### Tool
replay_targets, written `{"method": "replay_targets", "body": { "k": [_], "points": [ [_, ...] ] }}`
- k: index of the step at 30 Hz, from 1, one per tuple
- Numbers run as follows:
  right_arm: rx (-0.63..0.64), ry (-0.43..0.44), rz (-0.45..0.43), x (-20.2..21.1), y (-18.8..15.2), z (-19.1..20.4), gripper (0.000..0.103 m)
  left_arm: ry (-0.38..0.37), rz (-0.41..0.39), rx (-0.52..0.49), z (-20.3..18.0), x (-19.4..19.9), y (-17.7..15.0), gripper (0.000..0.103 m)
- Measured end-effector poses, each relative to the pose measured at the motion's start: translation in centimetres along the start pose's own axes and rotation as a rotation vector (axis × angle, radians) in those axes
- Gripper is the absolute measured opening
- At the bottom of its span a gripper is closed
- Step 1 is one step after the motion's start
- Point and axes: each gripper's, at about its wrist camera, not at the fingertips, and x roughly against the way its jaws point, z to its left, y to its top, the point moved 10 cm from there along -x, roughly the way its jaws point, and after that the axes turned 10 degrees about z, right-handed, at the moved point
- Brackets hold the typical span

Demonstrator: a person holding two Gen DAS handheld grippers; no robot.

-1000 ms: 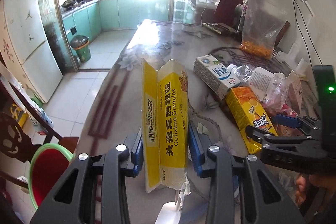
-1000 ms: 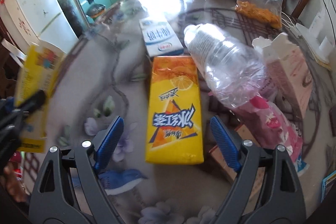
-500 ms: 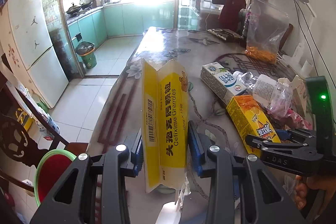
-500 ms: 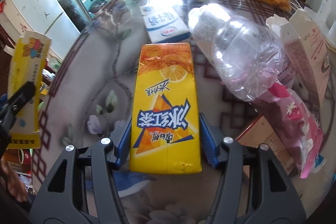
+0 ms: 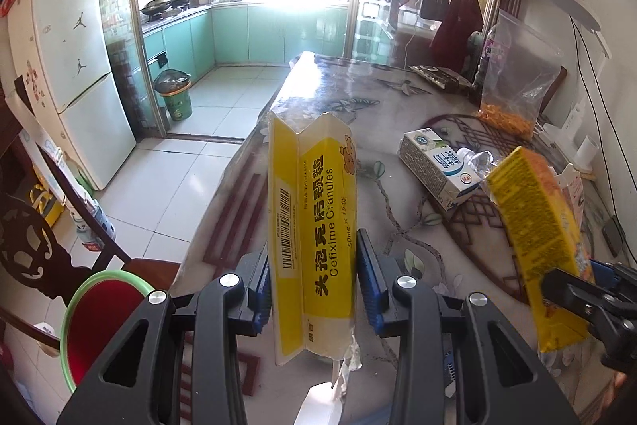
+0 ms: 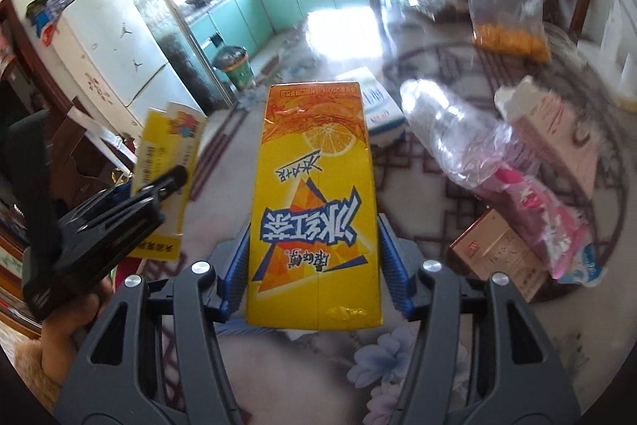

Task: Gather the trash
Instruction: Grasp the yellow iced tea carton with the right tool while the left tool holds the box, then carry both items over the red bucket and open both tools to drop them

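While our left gripper (image 5: 312, 289) clamps the medicine box (image 5: 312, 237) above the table edge (image 5: 223, 202), our right gripper (image 6: 312, 265) pinches the tea carton (image 6: 314, 210) aloft; 1 milk carton (image 5: 438, 166) and 1 bottle (image 6: 450, 138) lie behind, floor open leftward.

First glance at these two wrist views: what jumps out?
Two bright yellow packages, one per gripper: the left gripper is shut on a flattened Cefixime Granules box held upright, and the right gripper clamps an iced tea carton lifted off the table. Behind them, more trash lies to the right: a milk carton and a crushed clear bottle.
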Motion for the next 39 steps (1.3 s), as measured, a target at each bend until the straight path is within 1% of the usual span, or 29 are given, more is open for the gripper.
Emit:
{"method": "replay_targets", "body": {
  "k": [3, 6, 9, 12, 14, 17, 19, 21, 25, 30, 32, 35, 39],
  "points": [
    [0.004, -0.001, -0.023, 1.0, -1.4, 1.4, 0.056, 0.009, -0.013, 0.02, 1.2, 0.8, -0.3, 0.034],
    [-0.006, 0.018, -0.006, 1.2, -3.7, 2.9, 0.056, 0.023, -0.033, 0.033, 2.2, 1.7, -0.4, 0.034],
    [-0.009, 0.034, -0.002, 1.7, -4.8, 4.0, 0.056, 0.02, -0.045, 0.029, 2.6, 2.9, -0.6, 0.034],
    [-0.002, 0.054, -0.012, 2.8, -5.4, 5.3, 0.056, -0.021, -0.062, 0.02, 3.3, 5.6, -1.0, 0.035],
    [0.006, 0.069, -0.021, 3.3, -5.4, 6.3, 0.056, -0.025, -0.081, 0.011, 4.5, 7.7, -1.4, 0.035],
    [0.036, 0.093, -0.032, 3.6, -4.9, 8.4, 0.056, 0.006, -0.095, 0.0, 6.9, 10.1, -2.3, 0.035],
    [0.057, 0.113, -0.034, 3.6, -5.0, 10.1, 0.056, 0.037, -0.095, 0.012, 9.0, 11.1, -3.1, 0.035],
    [0.09, 0.128, -0.029, 3.2, -4.9, 12.0, 0.056, 0.084, -0.084, 0.044, 11.9, 11.7, -4.4, 0.035],
    [0.155, 0.153, -0.007, 2.6, -5.0, 15.1, 0.056, 0.139, -0.033, 0.144, 17.4, 11.2, -7.0, 0.035],
    [0.237, 0.205, 0.038, 1.5, -4.4, 19.7, 0.056, 0.188, 0.027, 0.246, 22.7, 9.7, -9.9, 0.035],
    [0.25, 0.232, 0.067, 0.8, -4.3, 21.1, 0.056, 0.2, 0.051, 0.272, 24.1, 8.9, -11.0, 0.035],
    [0.258, 0.29, 0.135, -1.2, -4.2, 23.5, 0.056, 0.201, 0.088, 0.312, 25.6, 7.8, -12.6, 0.035],
    [0.259, 0.309, 0.203, -4.0, -4.8, 25.4, 0.056, 0.192, 0.131, 0.331, 26.2, 6.2, -14.1, 0.035]
  ]
}}
